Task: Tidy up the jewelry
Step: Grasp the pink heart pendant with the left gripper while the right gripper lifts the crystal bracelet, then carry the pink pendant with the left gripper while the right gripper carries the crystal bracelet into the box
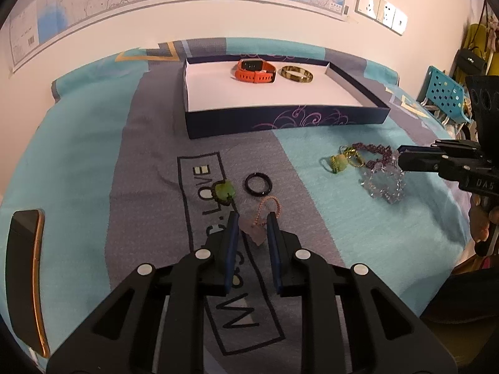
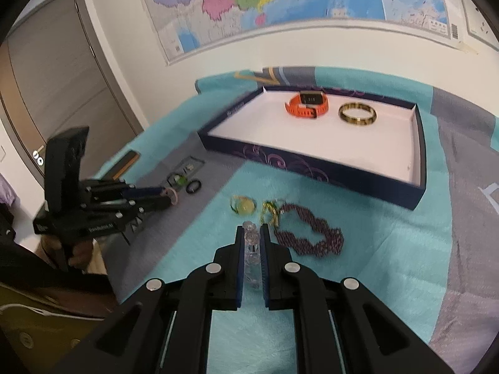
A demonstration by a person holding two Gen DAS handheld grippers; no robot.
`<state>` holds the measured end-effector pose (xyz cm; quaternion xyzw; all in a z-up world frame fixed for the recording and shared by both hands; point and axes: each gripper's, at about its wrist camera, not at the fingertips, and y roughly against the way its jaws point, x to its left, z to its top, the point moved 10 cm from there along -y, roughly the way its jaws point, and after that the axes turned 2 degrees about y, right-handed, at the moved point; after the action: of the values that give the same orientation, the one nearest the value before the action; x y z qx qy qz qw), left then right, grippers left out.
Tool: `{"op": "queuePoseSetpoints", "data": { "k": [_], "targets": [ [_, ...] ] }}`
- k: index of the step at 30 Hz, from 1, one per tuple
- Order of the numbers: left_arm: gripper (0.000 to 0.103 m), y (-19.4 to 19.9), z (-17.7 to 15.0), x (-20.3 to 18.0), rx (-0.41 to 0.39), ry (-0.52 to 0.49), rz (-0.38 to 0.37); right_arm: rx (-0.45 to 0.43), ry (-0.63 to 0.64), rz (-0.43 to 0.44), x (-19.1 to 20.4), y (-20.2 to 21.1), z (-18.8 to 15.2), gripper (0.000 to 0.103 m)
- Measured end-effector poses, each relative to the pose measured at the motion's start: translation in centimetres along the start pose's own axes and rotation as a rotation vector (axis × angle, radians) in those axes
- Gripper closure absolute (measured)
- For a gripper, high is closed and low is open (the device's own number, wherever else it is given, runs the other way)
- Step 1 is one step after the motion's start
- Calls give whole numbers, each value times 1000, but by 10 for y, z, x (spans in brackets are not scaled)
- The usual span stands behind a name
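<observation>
My left tool (image 1: 253,218) pinches a pale pink pendant (image 1: 254,233) on its cord near the front edge of the bed (image 1: 93,155), while my right tool (image 2: 252,229) is pressed together on a clear bead bracelet (image 2: 252,249) lying just beside a purple bead chain (image 2: 312,233). Toward the bed's far edge, by the wall, an open box (image 1: 280,121) holds an orange watch (image 1: 255,70) and a gold bangle (image 1: 296,74) side by side.

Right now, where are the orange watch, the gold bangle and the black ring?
orange watch (image 1: 255,70): left wrist view, on its strap, inside the box.
gold bangle (image 1: 296,75): left wrist view, on its front rim, beside the watch.
black ring (image 1: 258,184): left wrist view, on its band, on the bedspread.
</observation>
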<state>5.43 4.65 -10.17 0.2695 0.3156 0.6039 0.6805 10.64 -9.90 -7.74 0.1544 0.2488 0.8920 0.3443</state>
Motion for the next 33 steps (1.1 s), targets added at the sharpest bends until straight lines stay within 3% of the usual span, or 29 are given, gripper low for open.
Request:
{"op": "queuePoseSetpoints", "data": {
  "k": [14, 33],
  "targets": [
    [84, 18, 33, -13, -79, -7, -52, -101, 16, 10, 4, 25, 38, 95],
    [84, 2, 85, -21, -118, -35, -73, -185, 15, -69, -27, 40, 94, 95]
  ]
}}
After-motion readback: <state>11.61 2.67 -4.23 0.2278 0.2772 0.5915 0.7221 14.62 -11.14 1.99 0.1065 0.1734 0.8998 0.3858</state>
